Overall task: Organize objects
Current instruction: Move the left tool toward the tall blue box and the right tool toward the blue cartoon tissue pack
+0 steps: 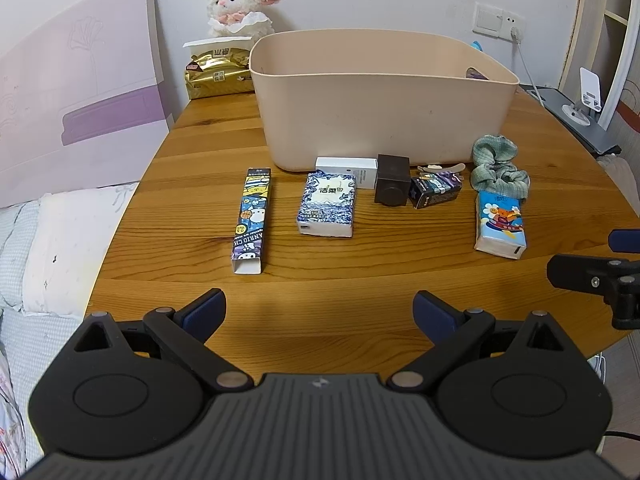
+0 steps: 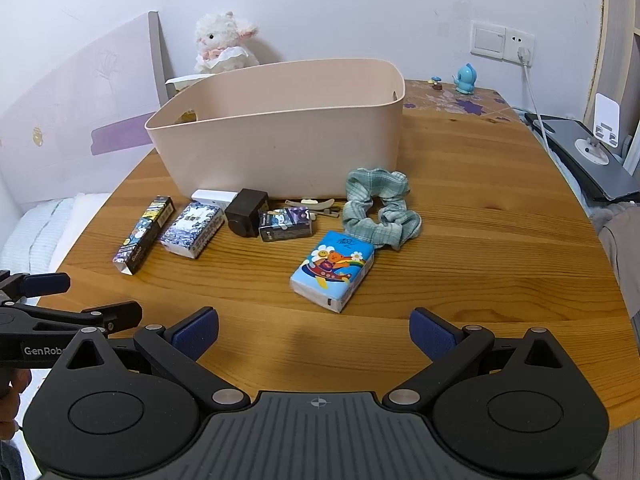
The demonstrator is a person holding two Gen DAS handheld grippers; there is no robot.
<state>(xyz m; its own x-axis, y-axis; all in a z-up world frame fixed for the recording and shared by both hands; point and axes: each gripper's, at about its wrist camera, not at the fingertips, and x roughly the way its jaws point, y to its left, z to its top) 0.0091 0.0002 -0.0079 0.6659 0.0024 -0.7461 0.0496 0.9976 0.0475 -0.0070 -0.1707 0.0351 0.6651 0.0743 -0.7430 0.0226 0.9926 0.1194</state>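
Both tongs hang low over the near edge of the round wooden surface (image 1: 352,344), and both stand wide apart with nothing between their blue pads. The left tongs (image 1: 319,311) fill the bottom of the left wrist view; the right tongs (image 2: 314,330) fill the bottom of the right wrist view, and the left tool's black fingers jut in at that frame's lower left.

A large beige bin (image 1: 384,96) sits in the upper middle of the left wrist view. Along its near wall, across the middle of the frame, lies a row of small things. At the left is a long cartoon-printed box (image 1: 251,219), well apart from the bin. Next is a blue-and-white tissue pack (image 1: 327,205), with a white box (image 1: 347,169) behind it, close against the bin. A dark brown cube (image 1: 393,179) stands beside the white box, and a small dark printed box (image 1: 436,188) lies just right of the cube, with a beige hair clip (image 1: 440,169) behind it. Farther right a green scrunchie (image 1: 498,168) touches the top of a light blue bear-printed tissue pack (image 1: 500,225).

At the upper left of the frame, behind the bin, a white plush lamb (image 1: 240,4) sits above a gold tissue pack (image 1: 218,72).
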